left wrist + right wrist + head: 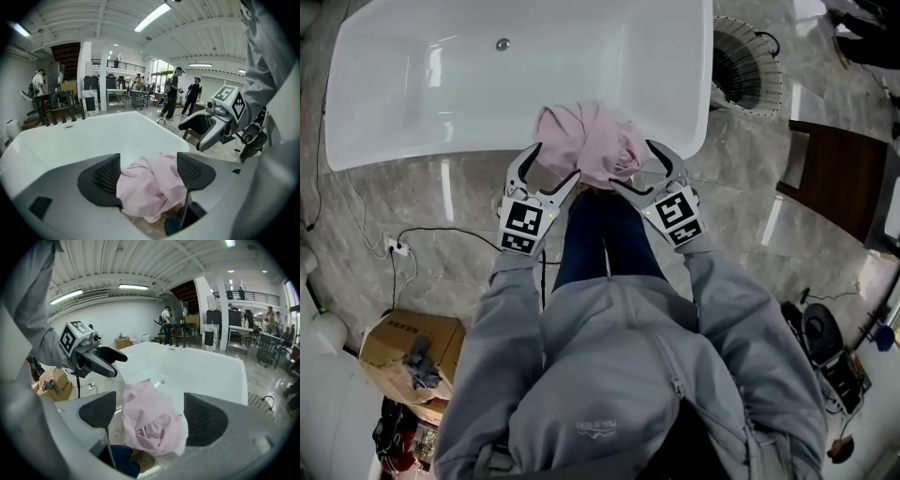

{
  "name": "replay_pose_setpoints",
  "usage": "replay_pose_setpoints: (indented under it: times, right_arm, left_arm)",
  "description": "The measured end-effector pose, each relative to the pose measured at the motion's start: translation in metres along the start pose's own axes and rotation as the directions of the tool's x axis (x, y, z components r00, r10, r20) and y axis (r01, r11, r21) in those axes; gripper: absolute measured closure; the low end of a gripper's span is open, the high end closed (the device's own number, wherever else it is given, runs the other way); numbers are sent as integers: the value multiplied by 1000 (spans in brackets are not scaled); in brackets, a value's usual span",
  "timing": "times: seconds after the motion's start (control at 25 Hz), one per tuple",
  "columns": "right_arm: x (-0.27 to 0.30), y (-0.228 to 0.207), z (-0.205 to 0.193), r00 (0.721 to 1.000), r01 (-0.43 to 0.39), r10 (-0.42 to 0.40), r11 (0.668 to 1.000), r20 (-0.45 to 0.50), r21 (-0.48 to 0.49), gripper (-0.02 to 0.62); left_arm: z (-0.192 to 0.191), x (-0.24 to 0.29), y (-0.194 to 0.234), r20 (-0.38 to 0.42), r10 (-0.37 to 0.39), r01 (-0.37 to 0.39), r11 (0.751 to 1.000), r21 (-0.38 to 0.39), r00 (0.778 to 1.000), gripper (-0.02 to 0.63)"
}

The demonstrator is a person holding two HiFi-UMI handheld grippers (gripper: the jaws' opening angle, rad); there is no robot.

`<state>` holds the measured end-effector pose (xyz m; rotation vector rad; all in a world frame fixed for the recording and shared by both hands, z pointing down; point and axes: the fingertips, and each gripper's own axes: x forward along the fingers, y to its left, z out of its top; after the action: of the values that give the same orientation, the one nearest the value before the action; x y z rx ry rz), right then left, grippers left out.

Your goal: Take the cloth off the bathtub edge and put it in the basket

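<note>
— Where's the cloth (586,141)?
— Bunched on the bathtub's (412,150) near edge, between the left hand-held gripper (554,162) and the right hand-held gripper (631,164), about equally near both.
— Jaws?
— Both spread wide, clamping nothing. The heap has no clear long axis. The basket (748,66) stands past the tub's right end.

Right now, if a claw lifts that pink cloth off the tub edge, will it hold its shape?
Probably not: the pink cloth lies crumpled in soft folds on the bathtub edge, so it should droop. It looks thin, so likely light.
</note>
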<state>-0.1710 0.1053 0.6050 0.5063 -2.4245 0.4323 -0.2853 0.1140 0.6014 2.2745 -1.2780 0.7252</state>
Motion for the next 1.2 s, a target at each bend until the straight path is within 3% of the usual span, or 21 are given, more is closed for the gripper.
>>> replay_pose_setpoints:
  times: [0.68, 0.92, 1.2]
  right_arm:
    - [71, -13, -82, 983, -50, 39, 997, -178, -60, 163]
    - [83, -14, -99, 967, -107, 80, 989, -241, -104, 154]
    - [98, -22, -127, 929, -141, 101, 986, -355, -89, 124]
  left_arm:
    - [-87, 59, 6, -125, -46, 54, 997, 56, 991, 249]
    - [-100, 72, 12, -183, -49, 71, 991, 116, 982, 241]
    - [-120, 87, 13, -271, -75, 109, 988, 112, 960, 220]
